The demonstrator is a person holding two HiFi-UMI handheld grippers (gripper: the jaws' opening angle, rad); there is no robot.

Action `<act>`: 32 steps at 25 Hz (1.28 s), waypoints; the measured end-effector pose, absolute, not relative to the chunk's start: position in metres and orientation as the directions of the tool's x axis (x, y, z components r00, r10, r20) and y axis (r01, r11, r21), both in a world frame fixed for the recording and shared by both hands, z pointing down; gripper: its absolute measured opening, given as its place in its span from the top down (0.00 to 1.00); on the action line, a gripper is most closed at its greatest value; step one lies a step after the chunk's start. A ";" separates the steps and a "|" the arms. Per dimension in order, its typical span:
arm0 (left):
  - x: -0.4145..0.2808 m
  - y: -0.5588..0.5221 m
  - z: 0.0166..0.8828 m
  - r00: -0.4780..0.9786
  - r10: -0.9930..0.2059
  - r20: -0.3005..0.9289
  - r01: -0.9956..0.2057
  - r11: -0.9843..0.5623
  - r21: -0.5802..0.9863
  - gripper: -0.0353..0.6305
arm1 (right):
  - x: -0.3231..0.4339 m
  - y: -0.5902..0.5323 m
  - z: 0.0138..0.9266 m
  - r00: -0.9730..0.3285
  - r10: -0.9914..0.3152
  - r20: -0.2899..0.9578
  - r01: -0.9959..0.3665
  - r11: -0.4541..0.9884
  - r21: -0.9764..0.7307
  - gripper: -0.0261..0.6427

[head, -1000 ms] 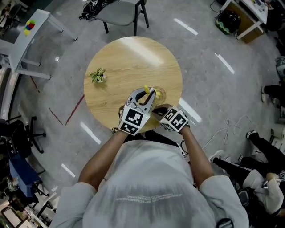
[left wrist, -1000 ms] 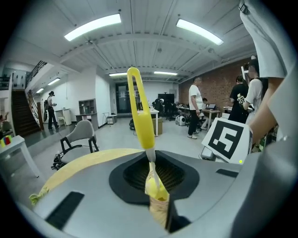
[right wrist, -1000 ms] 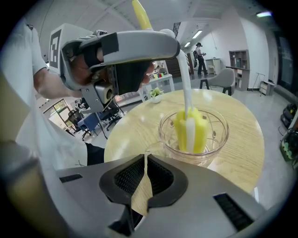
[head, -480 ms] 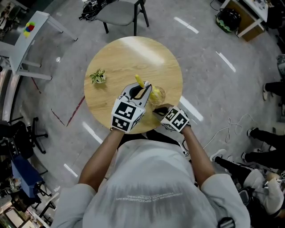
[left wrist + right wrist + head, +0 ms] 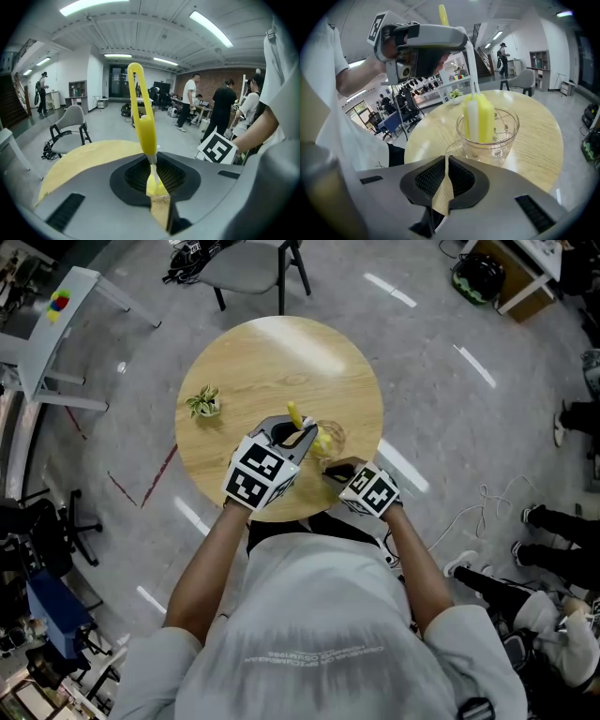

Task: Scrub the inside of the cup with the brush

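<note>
Surroundings, seen from overhead.
Round wooden table (image 5: 281, 362) on a grey floor, with a small potted plant (image 5: 205, 401) near its left edge. Grey chair (image 5: 248, 263) beyond the far side, white bench (image 5: 56, 320) far left, loose white cable (image 5: 478, 507) on the floor at right.

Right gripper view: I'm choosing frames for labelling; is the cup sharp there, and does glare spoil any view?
Right gripper view: cup and brush sharp, edges bowed by the wide lens, corners dark. Head view: lamp glare whitens the table's far edge. Left gripper view: brush handle sharp, corners dark.
</note>
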State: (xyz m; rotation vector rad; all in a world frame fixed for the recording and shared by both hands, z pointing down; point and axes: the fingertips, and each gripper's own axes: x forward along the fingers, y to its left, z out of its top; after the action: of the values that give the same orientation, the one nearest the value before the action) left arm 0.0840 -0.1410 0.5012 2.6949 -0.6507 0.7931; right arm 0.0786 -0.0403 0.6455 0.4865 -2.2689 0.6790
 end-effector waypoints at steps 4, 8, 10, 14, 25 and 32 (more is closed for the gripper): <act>0.089 -0.133 0.512 0.745 -0.245 0.620 -0.433 -0.885 0.172 0.87 | 0.080 -0.041 0.645 -0.674 -0.169 0.719 -0.535 0.783 -0.317 0.89; 0.093 -0.126 0.524 0.738 -0.177 0.651 -0.421 -0.874 0.240 0.87 | 0.084 -0.042 0.645 -0.678 -0.183 0.712 -0.546 0.775 -0.320 0.89; 0.092 -0.123 0.525 0.745 -0.168 0.646 -0.425 -0.866 0.265 0.87 | 0.084 -0.041 0.644 -0.679 -0.185 0.711 -0.547 0.773 -0.321 0.89; 0.087 -0.122 0.524 0.743 -0.165 0.649 -0.424 -0.866 0.266 0.87 | 0.082 -0.040 0.644 -0.675 -0.190 0.712 -0.550 0.773 -0.315 0.89; 0.085 -0.122 0.486 0.760 -0.076 0.645 -0.308 -0.917 0.254 0.87 | 0.089 -0.056 0.634 -0.688 -0.313 0.655 -0.640 0.687 -0.344 0.72; 0.088 -0.124 0.486 0.720 -0.030 0.693 -0.244 -0.946 0.212 0.87 | 0.088 -0.058 0.634 -0.673 -0.346 0.654 -0.681 0.635 -0.365 0.67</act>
State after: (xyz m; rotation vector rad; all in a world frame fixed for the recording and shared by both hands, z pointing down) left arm 0.0877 -0.1236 0.4863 2.6372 -0.2147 1.0560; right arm 0.0879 -0.0578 0.6342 0.8009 -2.3180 0.8233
